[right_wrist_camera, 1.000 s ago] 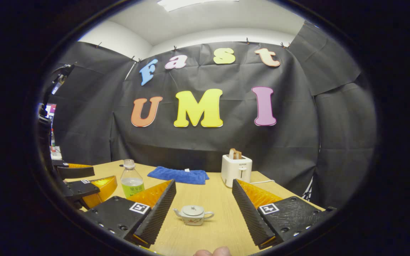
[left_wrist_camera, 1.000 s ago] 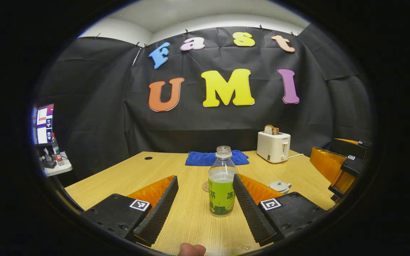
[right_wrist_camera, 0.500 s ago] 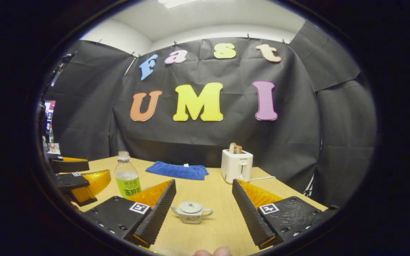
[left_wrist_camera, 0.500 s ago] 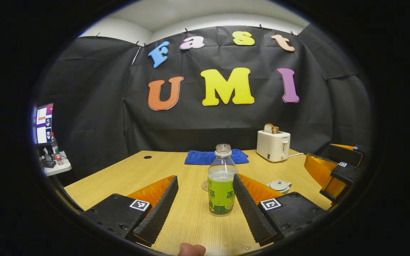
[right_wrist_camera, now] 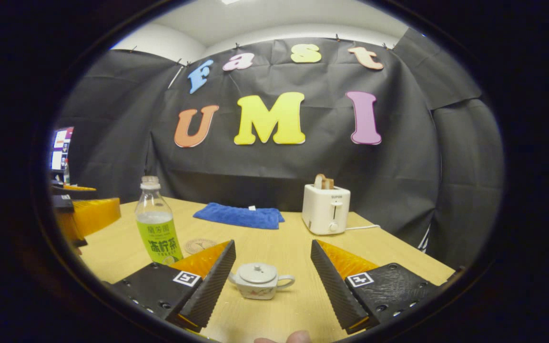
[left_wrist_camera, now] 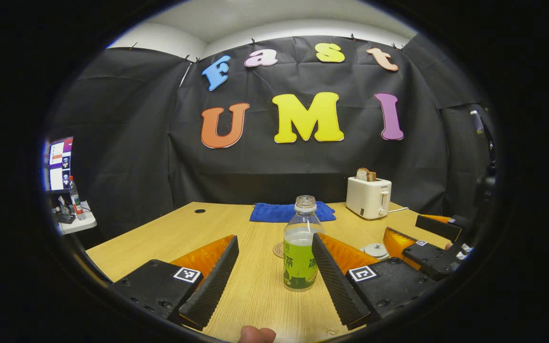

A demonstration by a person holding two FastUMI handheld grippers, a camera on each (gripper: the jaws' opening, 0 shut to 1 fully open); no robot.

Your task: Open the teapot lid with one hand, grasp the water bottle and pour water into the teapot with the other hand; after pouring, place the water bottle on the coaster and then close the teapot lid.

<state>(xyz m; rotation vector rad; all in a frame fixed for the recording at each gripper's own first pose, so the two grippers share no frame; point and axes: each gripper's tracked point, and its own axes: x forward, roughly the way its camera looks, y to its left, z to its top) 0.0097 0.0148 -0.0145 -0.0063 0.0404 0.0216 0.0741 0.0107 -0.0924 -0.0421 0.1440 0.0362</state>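
Observation:
An uncapped water bottle point(left_wrist_camera: 299, 252) with a green label stands upright between the tips of my left gripper point(left_wrist_camera: 274, 240), close to its right-hand finger. That gripper is open and nothing is pressed. A round coaster point(left_wrist_camera: 279, 249) lies just behind the bottle. The small white teapot point(right_wrist_camera: 260, 281), lid on, sits on the table between the fingers of my right gripper point(right_wrist_camera: 272, 245), which is open and wide of it. In the left gripper view the teapot point(left_wrist_camera: 374, 250) peeks out beside the right gripper point(left_wrist_camera: 427, 243). The right gripper view has the bottle point(right_wrist_camera: 157, 228) and coaster point(right_wrist_camera: 199, 245) at left.
On the wooden table point(left_wrist_camera: 184, 233), a white toaster point(right_wrist_camera: 326, 209) holding bread stands at the back right, its cord running right. A blue cloth point(right_wrist_camera: 238, 216) lies at the back middle. The left gripper point(right_wrist_camera: 84, 214) shows at the left edge. A side shelf with a screen point(left_wrist_camera: 60, 164) is beyond the table's left.
My right gripper has come down and closer to the teapot, which now looks larger between its fingers. The left gripper has barely shifted; the bottle stays between its open fingers.

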